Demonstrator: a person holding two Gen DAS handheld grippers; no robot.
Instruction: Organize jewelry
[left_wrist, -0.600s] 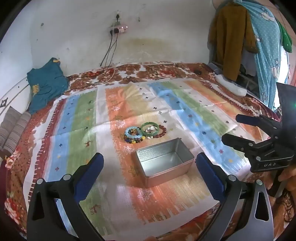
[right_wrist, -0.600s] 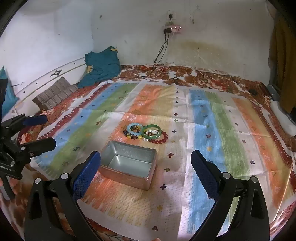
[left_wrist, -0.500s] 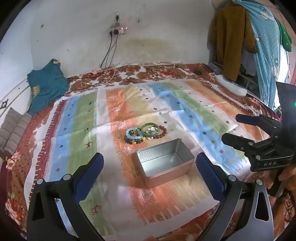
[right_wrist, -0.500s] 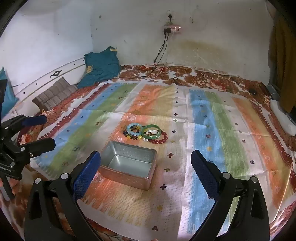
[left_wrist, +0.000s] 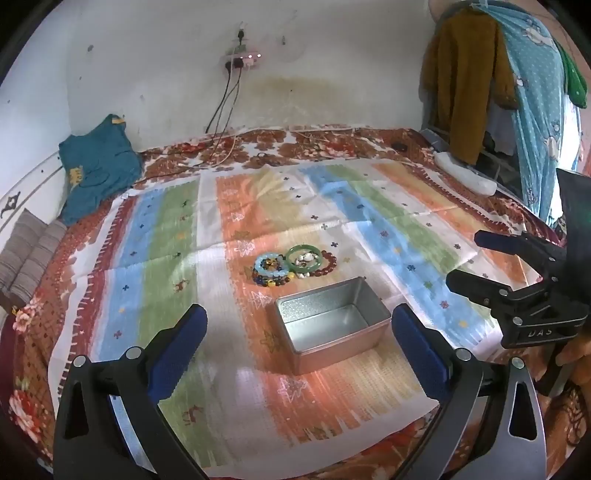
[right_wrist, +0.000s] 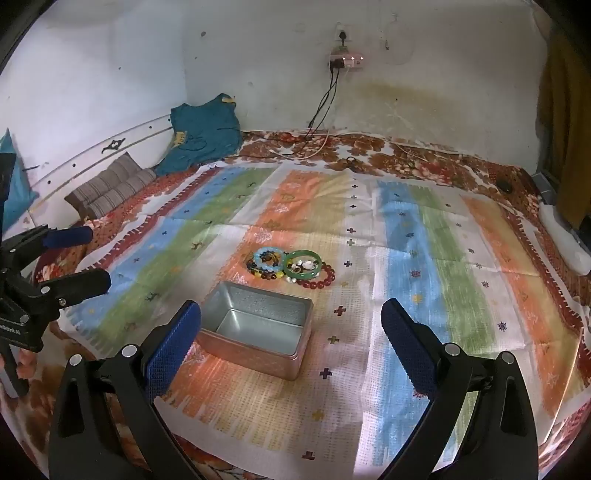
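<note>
Left hand-held gripper (left_wrist: 297, 341) jaws wide apart, empty; right hand-held gripper (right_wrist: 290, 339) same, empty. Nothing has changed since half a second ago: both hover short of the goods, so the task looks unstarted. Just ahead of both: one open metal tin (left_wrist: 331, 324), empty, on the striped cloth (left_wrist: 166, 258) over the bed. Beyond the tin, touching each other: one green bangle (left_wrist: 305, 256), one light-blue bead bracelet (left_wrist: 270, 266), one red bead bracelet (left_wrist: 327, 266), plus smaller pieces I can't count.

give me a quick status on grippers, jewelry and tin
Left gripper open, empty. Right gripper open, empty. Bracelets heaped on the striped cloth just behind the metal tin; tin empty. Nothing in the way.
</note>
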